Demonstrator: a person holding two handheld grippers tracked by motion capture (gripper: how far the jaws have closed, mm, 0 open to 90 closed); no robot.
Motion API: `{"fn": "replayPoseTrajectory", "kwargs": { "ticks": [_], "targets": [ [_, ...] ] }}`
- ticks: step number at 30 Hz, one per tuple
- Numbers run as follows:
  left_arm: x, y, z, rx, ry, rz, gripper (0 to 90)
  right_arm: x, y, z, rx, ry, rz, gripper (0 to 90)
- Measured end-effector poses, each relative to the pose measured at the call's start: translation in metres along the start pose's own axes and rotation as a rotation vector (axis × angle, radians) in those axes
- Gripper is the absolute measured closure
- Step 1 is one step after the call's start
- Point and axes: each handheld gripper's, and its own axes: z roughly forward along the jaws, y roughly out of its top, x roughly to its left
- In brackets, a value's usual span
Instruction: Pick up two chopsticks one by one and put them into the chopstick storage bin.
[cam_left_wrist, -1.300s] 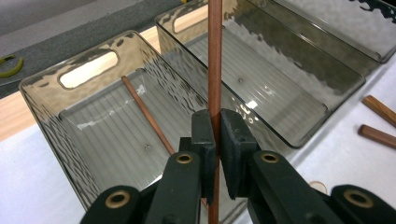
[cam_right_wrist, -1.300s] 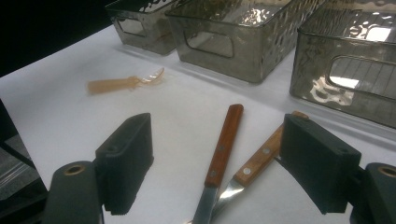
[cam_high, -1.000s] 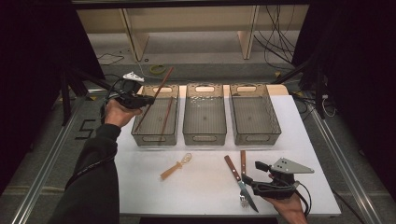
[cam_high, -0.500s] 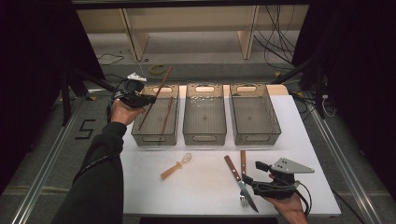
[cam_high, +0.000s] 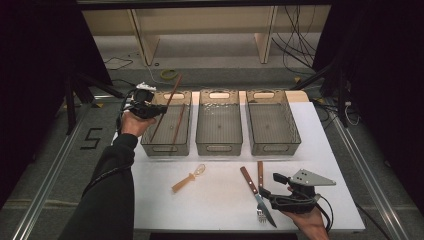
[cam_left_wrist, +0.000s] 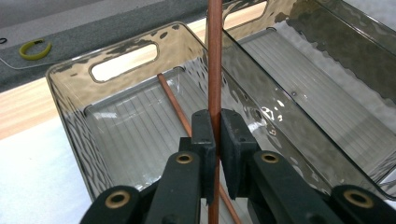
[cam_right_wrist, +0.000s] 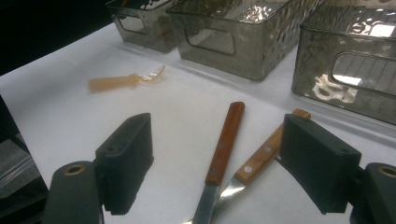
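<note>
My left gripper (cam_high: 148, 108) (cam_left_wrist: 218, 135) is shut on a long brown chopstick (cam_high: 167, 102) (cam_left_wrist: 215, 65). It holds the stick tilted over the left clear bin (cam_high: 150, 145) (cam_left_wrist: 70, 121), lower end inside. A second chopstick (cam_high: 176, 125) (cam_left_wrist: 172, 98) lies on that bin's floor. At the table's front right, my right gripper (cam_high: 272, 196) (cam_right_wrist: 219, 156) stands open, low over a wooden-handled knife (cam_high: 250, 182) (cam_right_wrist: 226, 137) and fork (cam_high: 260, 172) (cam_right_wrist: 266, 151). Both lie between its jaws, untouched.
A translucent amber spoon (cam_high: 190, 177) (cam_right_wrist: 123, 81) lies on the white table (cam_high: 215, 200) in front of the bins. The middle bin (cam_high: 219, 145) and the right bin (cam_high: 277, 145) stand beside the left one. Cables and shelf legs lie beyond the table.
The left hand has drifted slightly right and nearer with the chopstick still gripped. The right gripper has stayed put.
</note>
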Motion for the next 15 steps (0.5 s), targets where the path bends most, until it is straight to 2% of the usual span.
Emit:
{"fn": "replayPoseTrajectory", "kwargs": {
  "ticks": [7,15],
  "targets": [
    [0.002,-0.006,0.006,-0.003,-0.004,-0.025,84.0,0.000,0.000,0.000,0.000,0.001,0.000,26.6],
    [0.004,-0.013,0.013,0.020,-0.001,-0.035,83.9,-0.001,0.000,0.000,0.000,0.000,-0.001,26.6]
  ]
}}
